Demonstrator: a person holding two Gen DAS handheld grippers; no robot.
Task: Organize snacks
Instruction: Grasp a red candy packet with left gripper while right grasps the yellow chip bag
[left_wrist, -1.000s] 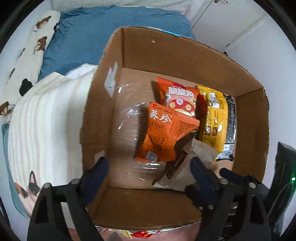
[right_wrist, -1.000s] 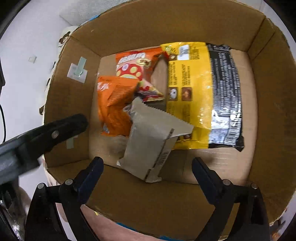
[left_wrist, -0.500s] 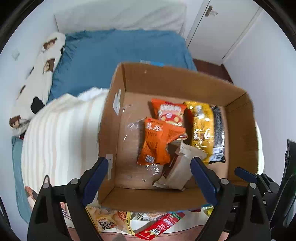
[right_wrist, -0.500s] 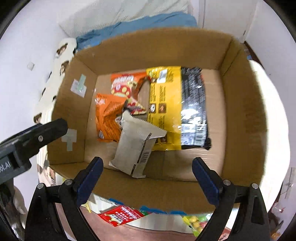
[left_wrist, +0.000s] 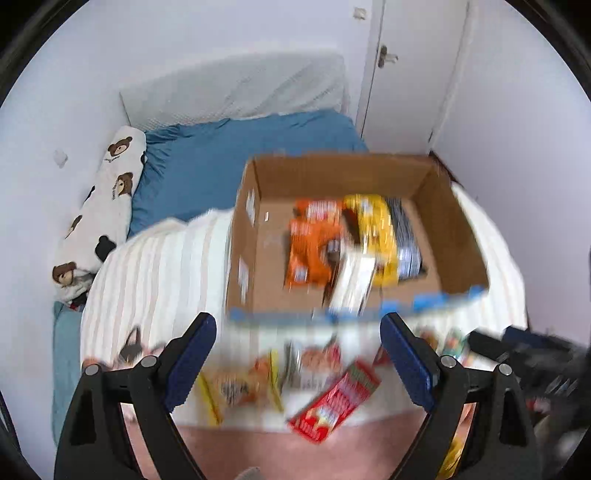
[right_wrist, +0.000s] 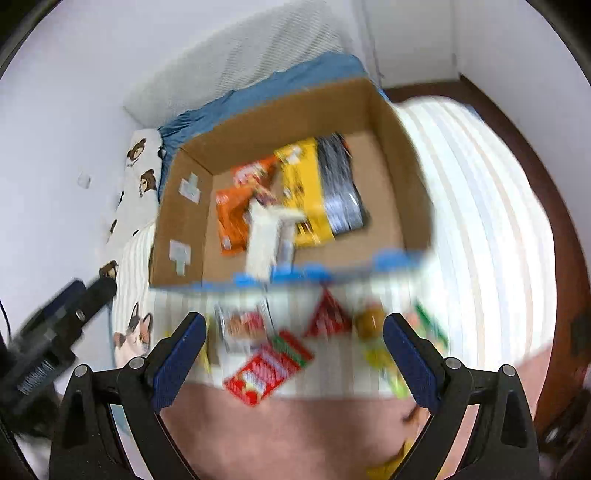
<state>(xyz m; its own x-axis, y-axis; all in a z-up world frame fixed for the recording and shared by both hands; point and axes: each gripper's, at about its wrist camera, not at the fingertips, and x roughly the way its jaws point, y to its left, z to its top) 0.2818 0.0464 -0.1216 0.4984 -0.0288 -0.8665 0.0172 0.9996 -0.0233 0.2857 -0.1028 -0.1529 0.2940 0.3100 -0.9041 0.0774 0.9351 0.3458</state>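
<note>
A cardboard box (left_wrist: 255, 266) (right_wrist: 177, 221) sits on a striped blanket on the bed. Inside lie orange packets (left_wrist: 308, 251) (right_wrist: 232, 218), a yellow and black bag (left_wrist: 376, 229) (right_wrist: 310, 192) and a pale beige packet (left_wrist: 351, 280) (right_wrist: 264, 236). In front of the box, loose snacks lie on the blanket, among them a red packet (left_wrist: 336, 402) (right_wrist: 266, 369). My left gripper (left_wrist: 297, 354) hangs open above these loose snacks, nothing between its fingers. My right gripper (right_wrist: 295, 354) is open too, also empty, above the same pile. The left gripper's body (right_wrist: 55, 332) shows at the lower left of the right wrist view.
The striped blanket (left_wrist: 155, 280) (right_wrist: 480, 221) covers the bed; a blue sheet (left_wrist: 229, 162), a bear-print pillow (left_wrist: 107, 206) and a white headboard cushion (left_wrist: 236, 92) lie behind the box. White walls and a door (left_wrist: 413, 74) stand beyond. A pink cover (right_wrist: 295, 424) lies at the near edge.
Both grippers have pulled up and back from the box, so it looks smaller and farther. Loose snacks in front of the box have come into view. Both stay open.
</note>
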